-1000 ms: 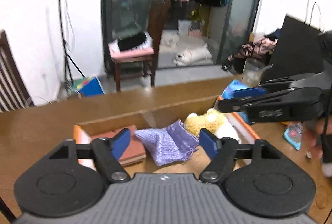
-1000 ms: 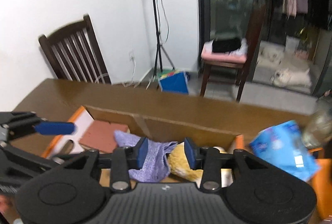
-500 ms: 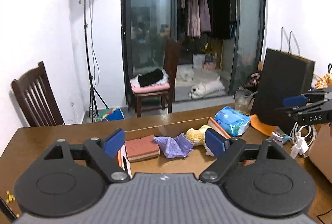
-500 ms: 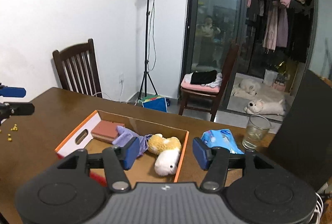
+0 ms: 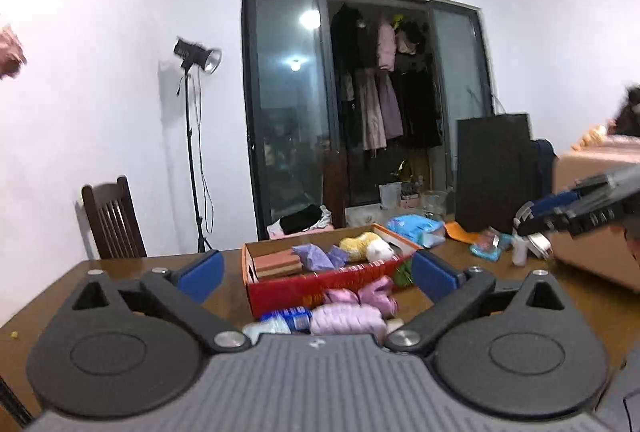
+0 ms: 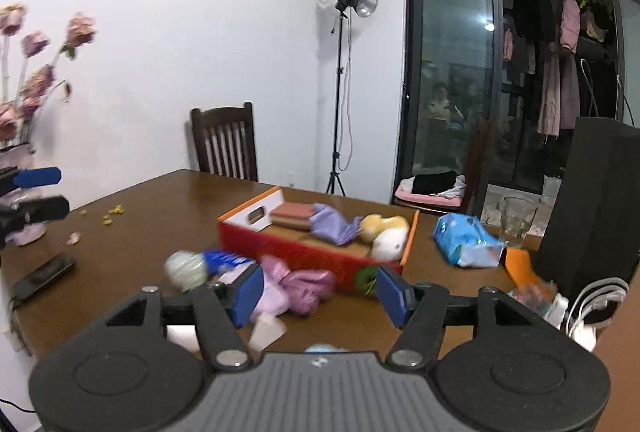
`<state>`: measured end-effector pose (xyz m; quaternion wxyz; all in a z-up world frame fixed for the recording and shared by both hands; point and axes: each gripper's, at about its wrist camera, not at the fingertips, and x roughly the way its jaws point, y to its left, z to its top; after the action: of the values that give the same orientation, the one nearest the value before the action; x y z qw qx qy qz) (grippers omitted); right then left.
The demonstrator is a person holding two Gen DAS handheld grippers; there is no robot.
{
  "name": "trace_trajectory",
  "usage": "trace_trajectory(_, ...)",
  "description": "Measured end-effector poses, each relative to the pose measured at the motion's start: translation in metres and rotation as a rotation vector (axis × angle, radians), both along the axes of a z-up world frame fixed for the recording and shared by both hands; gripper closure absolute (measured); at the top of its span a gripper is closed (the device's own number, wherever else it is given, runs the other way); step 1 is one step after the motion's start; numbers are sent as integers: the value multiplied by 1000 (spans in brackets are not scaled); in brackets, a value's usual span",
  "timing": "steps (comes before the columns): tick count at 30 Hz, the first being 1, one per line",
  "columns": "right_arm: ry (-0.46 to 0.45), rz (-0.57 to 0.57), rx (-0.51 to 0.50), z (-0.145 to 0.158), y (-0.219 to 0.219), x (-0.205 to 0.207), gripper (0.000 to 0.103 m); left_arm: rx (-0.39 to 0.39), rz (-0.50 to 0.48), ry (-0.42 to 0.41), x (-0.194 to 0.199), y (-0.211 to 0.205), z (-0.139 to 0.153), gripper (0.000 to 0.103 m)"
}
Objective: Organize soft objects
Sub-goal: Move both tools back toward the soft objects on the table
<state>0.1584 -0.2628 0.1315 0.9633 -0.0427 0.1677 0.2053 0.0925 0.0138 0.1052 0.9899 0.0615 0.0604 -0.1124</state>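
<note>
Your left gripper (image 5: 316,274) is wide open, and its jaws have just been opening. Nothing is between its blue pads (image 5: 202,272). Your right gripper (image 6: 320,292) is partly open, and its jaws have just been opening too. It holds nothing.

Both grippers are above the near edge of the brown table (image 6: 160,204) and point across it.

Closest to you, near that edge, lie some soft things. There is a pink puffy bundle (image 5: 348,318), and another pink soft thing (image 5: 378,298) just behind it. Beside them on the left is a blue and white pack (image 5: 290,314). In the right wrist view a pale green ball (image 6: 186,268) sits to the left of these, but it is blurry.

Just behind them stands the red box (image 5: 320,286) with an orange rim, near the middle of the table. Inside it, from left to right, are a reddish-brown book (image 6: 292,214), a purple cloth (image 6: 334,226) and a yellow and white plush toy (image 6: 386,234).

To the right of the box lies a blue tissue pack (image 6: 466,242). A clear glass (image 6: 516,220) stands behind it, near the far edge. A tall black bag (image 6: 592,200) stands at the right side.

On the left side of the table lie a dark phone (image 6: 42,276) and some small yellow crumbs (image 6: 110,214).
</note>
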Motion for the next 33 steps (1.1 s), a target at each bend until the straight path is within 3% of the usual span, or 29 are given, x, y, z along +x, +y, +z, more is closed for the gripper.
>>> trace_trajectory(7, -115, -36, 44, -36, 18, -96, 22, -53, -30, 60, -61, 3, -47, 0)
trace_trajectory(13, -62, -12, 60, -68, 25, -123, 19, -38, -1, 96, -52, 9, -55, 0)
trace_trajectory(18, -62, -53, 67, -66, 27, -110, 20, -77, 3, 119, -47, 16, -59, 0)
trace_trajectory(22, -50, -30, 62, -75, 35, -100, 21, -119, 17, 93, -20, 25, -66, 0)
trace_trajectory(27, 0, -10, 32, -93, 50, -58, 27, -182, 139, 274, 58, 35, -87, 0)
trace_trajectory(33, 70, 7, 30, -110, 67, -3, 37, -201, 116, 336, 95, 25, -104, 0)
